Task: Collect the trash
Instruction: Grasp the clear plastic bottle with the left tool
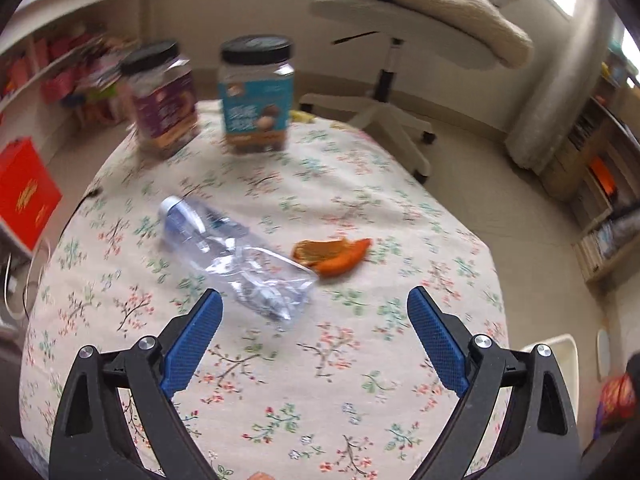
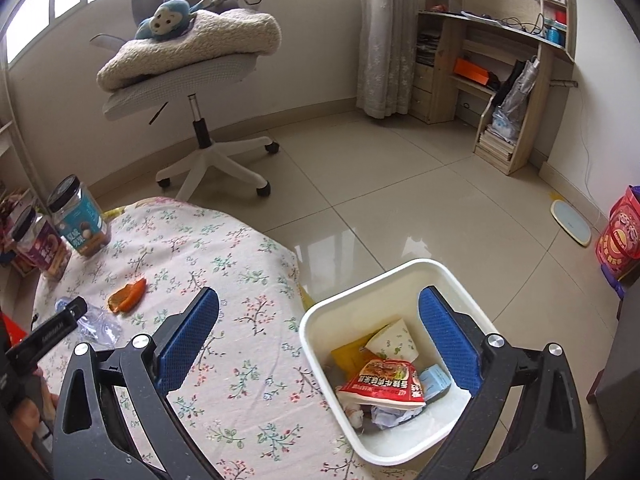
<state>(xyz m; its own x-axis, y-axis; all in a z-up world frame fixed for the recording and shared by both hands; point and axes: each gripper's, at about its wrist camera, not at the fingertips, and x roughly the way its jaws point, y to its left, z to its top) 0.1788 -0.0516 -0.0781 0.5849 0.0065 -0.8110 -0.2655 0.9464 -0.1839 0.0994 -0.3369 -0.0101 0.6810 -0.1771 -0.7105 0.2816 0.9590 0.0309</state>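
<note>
A crushed clear plastic bottle (image 1: 236, 258) lies on its side on the floral tablecloth (image 1: 280, 380). Just right of it sits a piece of orange peel (image 1: 330, 254). My left gripper (image 1: 315, 300) stands open right before the bottle's base, with nothing between its blue pads. In the right wrist view the right gripper (image 2: 319, 300) is open and empty, above the table edge and the white trash bin (image 2: 320, 320). The bin holds a red snack wrapper (image 2: 384, 382), a paper cup and other scraps. The peel (image 2: 127, 295) and bottle (image 2: 96, 326) show at left there.
Two black-lidded snack jars (image 1: 256, 96) (image 1: 162, 100) stand at the table's far edge. A white swivel chair (image 2: 192, 76) with a blanket and a blue plush toy stands beyond on the tiled floor. A wooden shelf desk (image 2: 500, 64) is at the far right.
</note>
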